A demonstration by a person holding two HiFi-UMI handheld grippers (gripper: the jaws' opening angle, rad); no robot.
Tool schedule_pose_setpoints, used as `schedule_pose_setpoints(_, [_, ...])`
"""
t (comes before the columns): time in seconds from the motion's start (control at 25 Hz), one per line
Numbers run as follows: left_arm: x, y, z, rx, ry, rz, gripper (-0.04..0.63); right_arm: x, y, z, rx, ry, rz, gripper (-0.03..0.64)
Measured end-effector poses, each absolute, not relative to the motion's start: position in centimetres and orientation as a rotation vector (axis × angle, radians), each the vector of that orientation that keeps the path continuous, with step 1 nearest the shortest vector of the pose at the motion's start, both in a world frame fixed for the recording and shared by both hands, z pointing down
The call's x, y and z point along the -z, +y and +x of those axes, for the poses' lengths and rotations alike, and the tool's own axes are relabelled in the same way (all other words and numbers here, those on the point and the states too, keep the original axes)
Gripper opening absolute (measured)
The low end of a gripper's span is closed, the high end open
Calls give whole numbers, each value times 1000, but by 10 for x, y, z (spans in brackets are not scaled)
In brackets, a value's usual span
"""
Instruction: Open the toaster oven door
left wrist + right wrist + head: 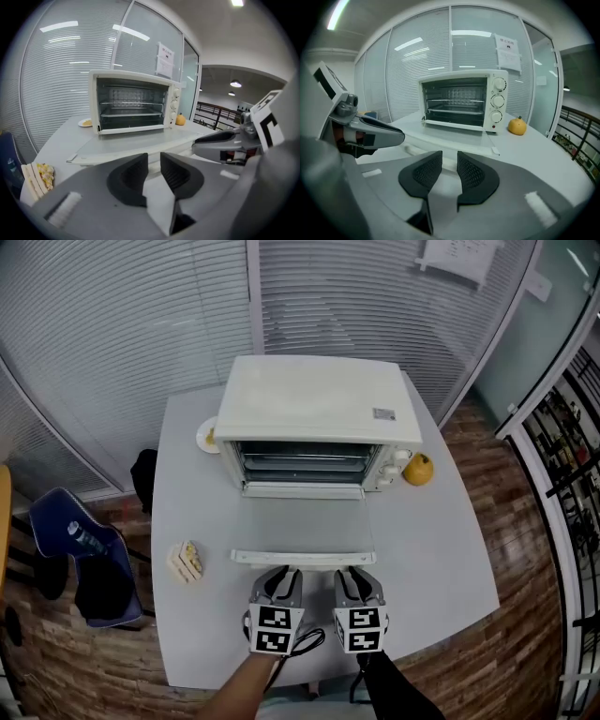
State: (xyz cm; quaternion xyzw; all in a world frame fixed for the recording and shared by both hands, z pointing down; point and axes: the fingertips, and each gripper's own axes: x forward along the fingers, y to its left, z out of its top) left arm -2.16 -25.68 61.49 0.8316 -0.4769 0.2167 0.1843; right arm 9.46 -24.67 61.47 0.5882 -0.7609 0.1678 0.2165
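**Cream toaster oven stands open, two empty tools at its door**

One cream toaster oven (314, 418) sits at the far middle of the single grey counter (441, 549), its back to the blinds-covered glass wall. Its one door (305, 526) is fully lowered and lies flat in front of the oven cavity, with the handle edge pointing toward the person. The right gripper view shows three round knobs (498, 101) stacked down the oven's right panel.

Two tools are in view, side by side at the near edge of the door. The left tool (284, 575) has its jaws a narrow gap apart with nothing between them. The right tool (354, 573) is the same, slightly parted and empty. Both tips lie just beside the door's handle edge; I cannot tell whether they touch it.

Three food items share the counter. One orange (418, 469) rests just beside the oven's right front corner. One small plate (208, 435) holding something yellow sits at the oven's left side. One sandwich (186, 561) lies near the left edge, well apart from the door.

One blue chair (84, 559) stands on the floor left of the counter.
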Motion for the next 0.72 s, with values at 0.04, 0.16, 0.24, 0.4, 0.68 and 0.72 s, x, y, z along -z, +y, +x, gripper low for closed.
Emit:
schedule_pose_setpoints(0.04, [-617, -257, -22, -620, -1340, 2338, 143, -619, -247, 96, -488, -2104, 1616, 98])
schedule_pose_setpoints(0.16, [-626, -253, -22, -652, -1324, 2320, 143, -622, -247, 99, -515, -2103, 1615, 97])
schedule_pose_setpoints(0.24, [-629, -252, -22, -667, -1324, 2314, 143, -622, -247, 99, -517, -2105, 1613, 97])
schedule_pose_setpoints(0.4, [-631, -252, -20, -676, -1330, 2317, 143, -632, -246, 99, -543, -2100, 1593, 97])
schedule_pose_setpoints(0.68, [-644, -253, -16, -701, -1308, 2294, 143, -653, -243, 99, -557, -2083, 1554, 97])
schedule_pose_setpoints(0.72, [-647, -253, -15, -708, -1301, 2290, 143, -656, -243, 99, -562, -2079, 1552, 97])
